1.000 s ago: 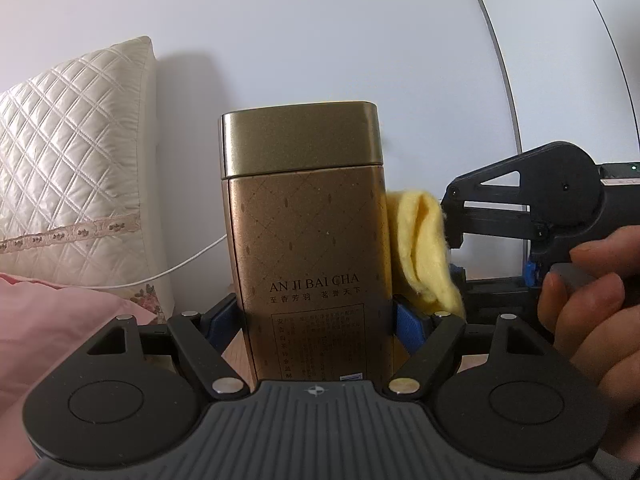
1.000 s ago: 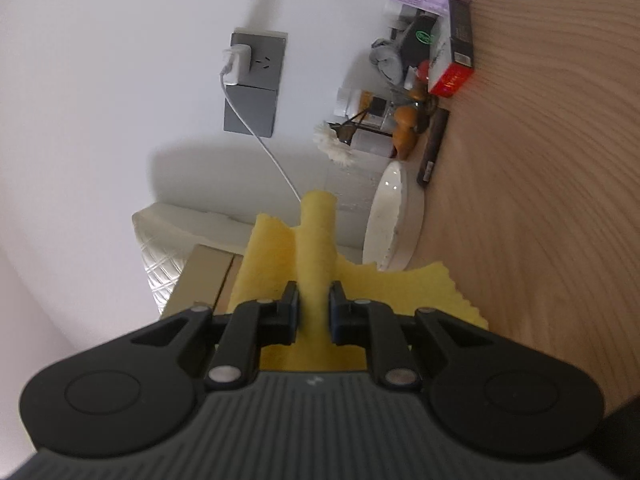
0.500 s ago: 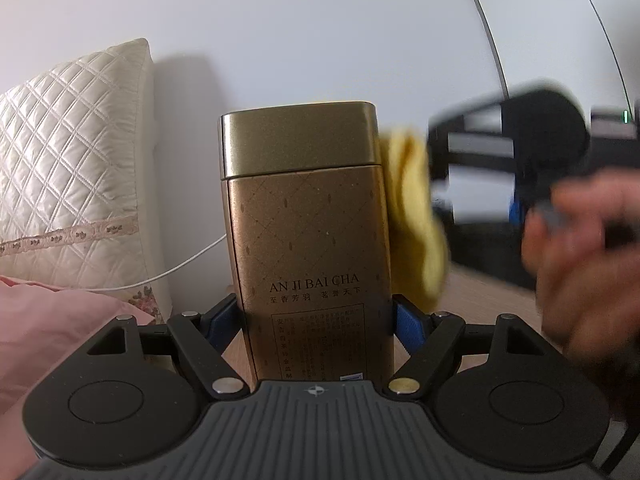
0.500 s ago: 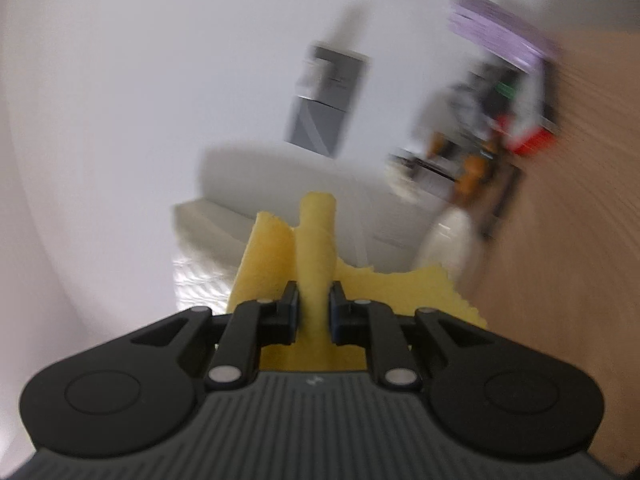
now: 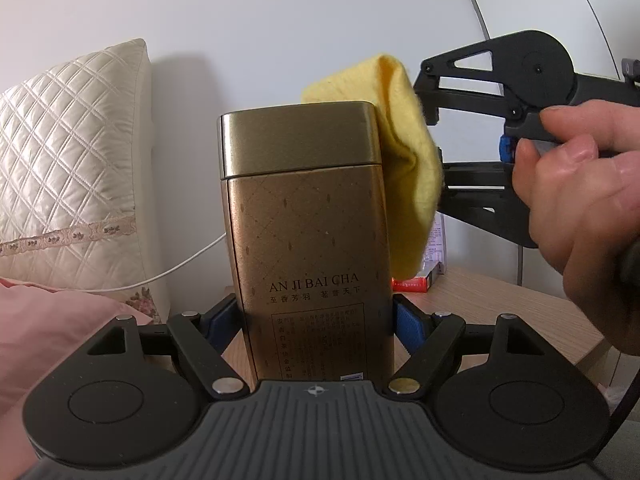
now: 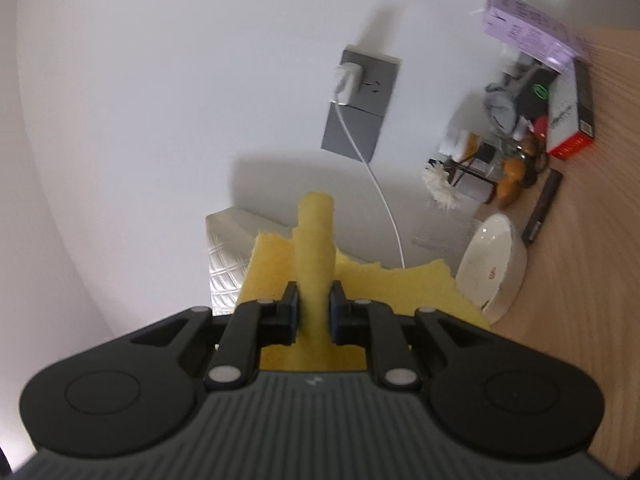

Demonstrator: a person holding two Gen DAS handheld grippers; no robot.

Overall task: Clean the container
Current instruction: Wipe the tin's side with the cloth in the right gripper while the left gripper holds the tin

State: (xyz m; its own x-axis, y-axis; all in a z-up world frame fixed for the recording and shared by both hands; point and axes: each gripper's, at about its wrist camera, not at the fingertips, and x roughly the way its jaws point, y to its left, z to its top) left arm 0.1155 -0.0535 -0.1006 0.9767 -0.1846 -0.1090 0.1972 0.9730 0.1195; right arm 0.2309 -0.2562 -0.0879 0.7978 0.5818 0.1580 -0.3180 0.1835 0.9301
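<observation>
A tall gold tea tin with a lid stands upright between my left gripper's blue pads, which are shut on its lower part. My right gripper is shut on a folded yellow cloth. In the left wrist view the cloth presses against the tin's upper right side and reaches over the lid's top edge, with the right gripper behind it to the right, held by a hand. The tin is hidden in the right wrist view.
A quilted cream pillow and pink bedding lie to the left. A wooden table carries a white bowl, boxes and small clutter by the wall. A white charger cable hangs from a wall socket.
The right gripper has moved the yellow cloth up the tin's right side, from near the lower body to the lid's top edge. The left gripper and tin have stayed still.
</observation>
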